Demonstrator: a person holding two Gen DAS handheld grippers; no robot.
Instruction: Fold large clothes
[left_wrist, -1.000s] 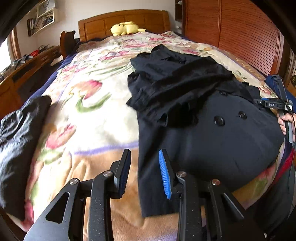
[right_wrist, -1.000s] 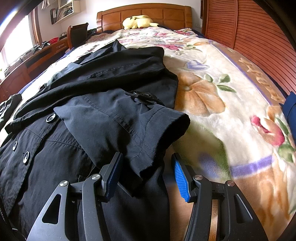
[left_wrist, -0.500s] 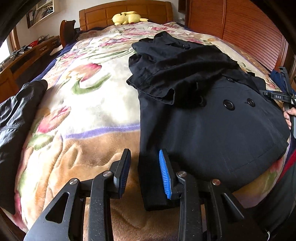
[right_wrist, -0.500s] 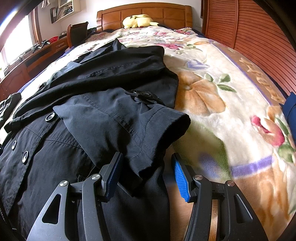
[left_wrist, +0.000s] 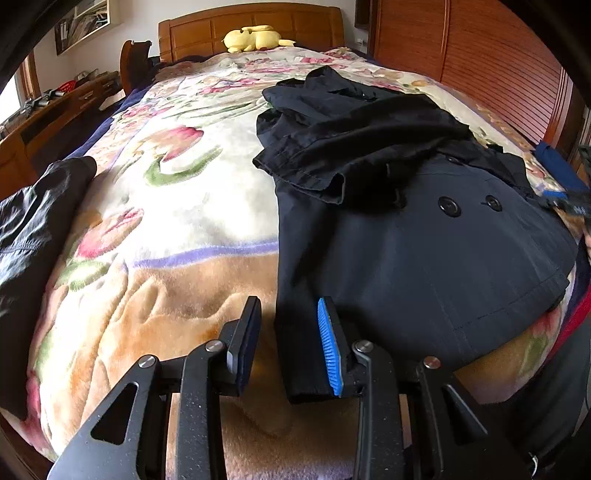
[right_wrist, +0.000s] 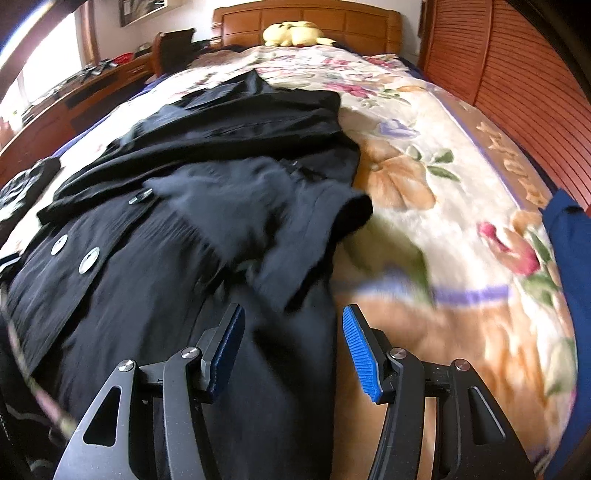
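Sleeves are already folded in over the dark coat (left_wrist: 406, 258), spread at frame centre on the bed (left_wrist: 177, 229); lengthwise folding is left. Left gripper (left_wrist: 290, 343) is parted, empty; right gripper (right_wrist: 291, 350), just widened, straddles the hem ungripped.

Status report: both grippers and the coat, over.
Left gripper open over the black coat hem corner, nothing gripped. Right gripper open, just widened, above the coat's other edge. Sleeves folded in. Dark garment lies apart.
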